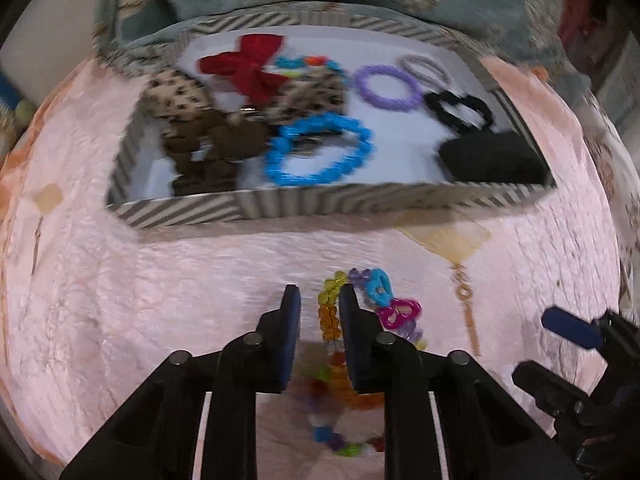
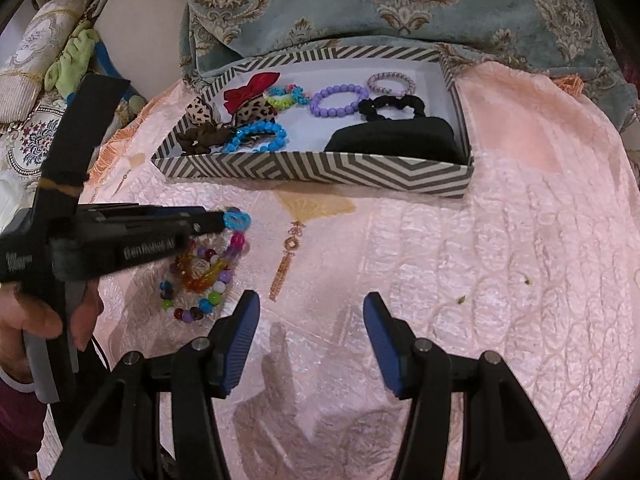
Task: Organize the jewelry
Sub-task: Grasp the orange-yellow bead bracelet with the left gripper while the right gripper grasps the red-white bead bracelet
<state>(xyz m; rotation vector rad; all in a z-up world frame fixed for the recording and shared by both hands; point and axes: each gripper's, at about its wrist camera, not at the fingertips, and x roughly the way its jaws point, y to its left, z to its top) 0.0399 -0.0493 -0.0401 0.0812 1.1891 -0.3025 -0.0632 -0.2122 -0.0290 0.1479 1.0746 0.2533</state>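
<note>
A heap of bead bracelets lies on the pink cloth [image 1: 160, 300] in front of a chevron-striped box [image 1: 320, 200] [image 2: 320, 168]. My left gripper [image 1: 320, 300] [image 2: 222, 220] points down into the heap. Its jaws stand narrow around an amber bead strand [image 1: 329, 316]. The right pad touches the strand and the left pad stands a little apart from it. A blue flower bead [image 1: 378, 288] and a pink butterfly bead [image 1: 400, 312] sit just right of the fingers. A multicolour bracelet [image 2: 200, 304] lies nearer. My right gripper [image 2: 312, 308] [image 1: 532, 344] hovers open and empty over bare cloth.
The box holds a red bow [image 2: 250, 88], leopard and brown scrunchies, a blue bead bracelet [image 1: 320, 152], a purple bracelet [image 2: 338, 100], a black scrunchie [image 2: 390, 106] and a black pouch [image 2: 394, 138]. Teal patterned fabric [image 2: 400, 8] rises behind it. A hand [image 2: 36, 320] grips the left tool.
</note>
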